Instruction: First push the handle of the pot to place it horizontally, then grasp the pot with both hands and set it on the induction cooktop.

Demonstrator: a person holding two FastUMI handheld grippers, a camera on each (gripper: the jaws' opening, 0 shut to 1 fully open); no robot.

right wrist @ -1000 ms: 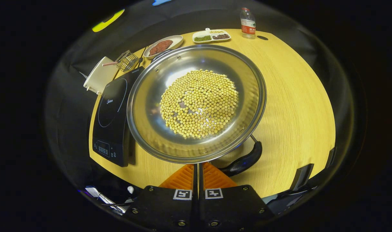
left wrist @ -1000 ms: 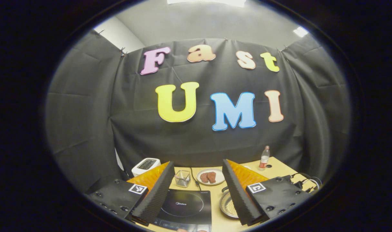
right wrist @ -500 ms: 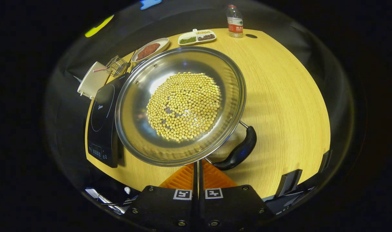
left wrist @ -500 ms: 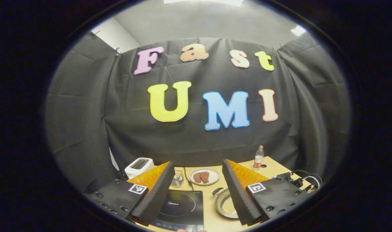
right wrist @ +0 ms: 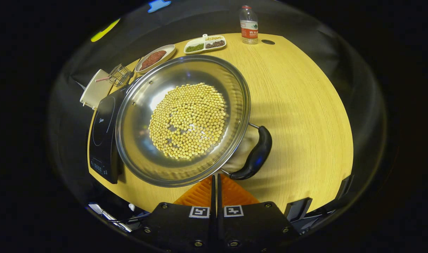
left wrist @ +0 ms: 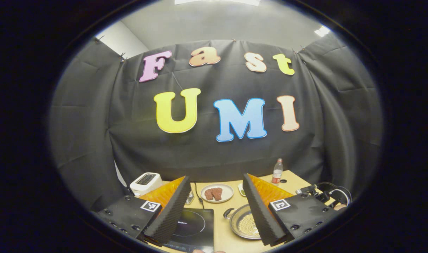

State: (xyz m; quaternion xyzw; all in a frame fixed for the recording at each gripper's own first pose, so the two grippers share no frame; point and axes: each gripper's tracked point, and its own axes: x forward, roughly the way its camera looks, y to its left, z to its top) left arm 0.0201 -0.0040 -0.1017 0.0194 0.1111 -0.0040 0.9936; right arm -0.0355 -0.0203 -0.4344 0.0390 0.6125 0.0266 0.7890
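right gripper [right wrist: 215, 182] jaws stay pressed together, left gripper [left wrist: 215, 205] jaws wide; round steel pot of yellow beans [right wrist: 182, 119] has turned beside black induction cooktop [right wrist: 103, 137], its black handle [right wrist: 254, 156] swinging rightward, push nearly done.

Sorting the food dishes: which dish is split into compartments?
The white divided dish beside the bottle; the oval plate farther left is undivided.

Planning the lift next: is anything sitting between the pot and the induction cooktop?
Nothing visible. The pot of beans sits right beside the induction cooktop, its rim overlapping the cooktop's edge in the right gripper view. The cooktop's glass looks bare.
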